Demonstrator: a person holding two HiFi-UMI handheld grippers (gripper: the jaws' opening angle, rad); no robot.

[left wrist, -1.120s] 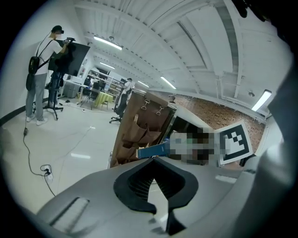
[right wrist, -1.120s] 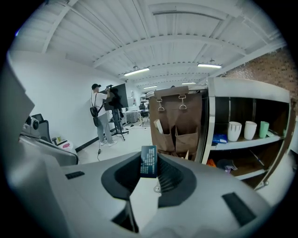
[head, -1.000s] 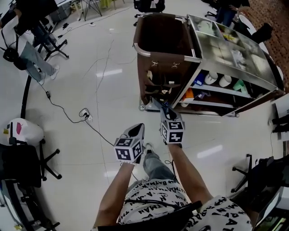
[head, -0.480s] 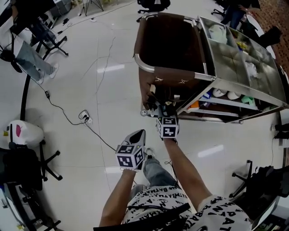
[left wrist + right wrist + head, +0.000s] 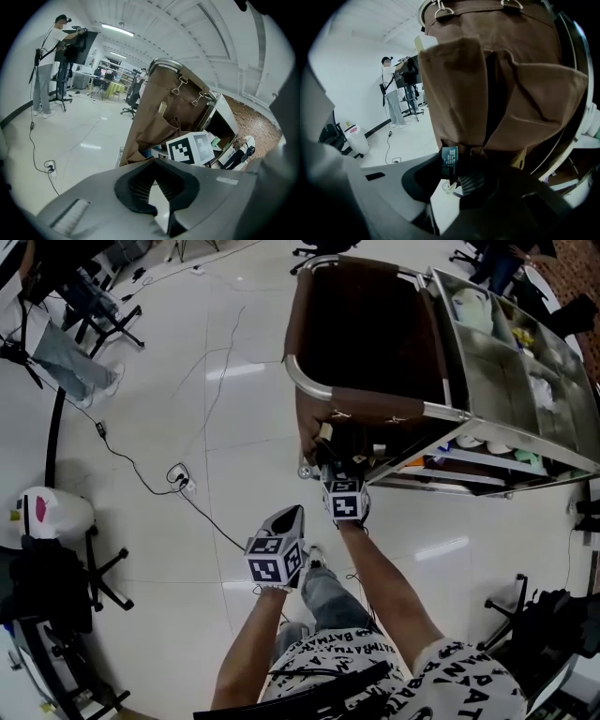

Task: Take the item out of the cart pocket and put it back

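Observation:
A housekeeping cart (image 5: 448, 412) carries a brown fabric bag (image 5: 375, 329) with pockets (image 5: 349, 439) sewn on its near side. My right gripper (image 5: 334, 465) is up against those pockets, shut on a small dark packet with a printed label (image 5: 449, 162). In the right gripper view the packet stands up out of the jaws just below the brown pocket (image 5: 459, 93), touching its lower edge. My left gripper (image 5: 292, 517) hangs back over the floor, a short way from the cart, shut with nothing in it. In the left gripper view the left gripper (image 5: 156, 165) points at the pockets (image 5: 161, 129).
The cart's steel shelves (image 5: 487, 442) hold bottles and supplies. A cable and a plug socket (image 5: 177, 474) lie on the white floor at the left. A white bin (image 5: 42, 517) and office chairs stand at the left edge. A person (image 5: 47, 56) works at a stand far off.
My right gripper has moved forward with the packet, from the floor in front of the cart up to the bag's pockets. The left gripper has stayed about where it was.

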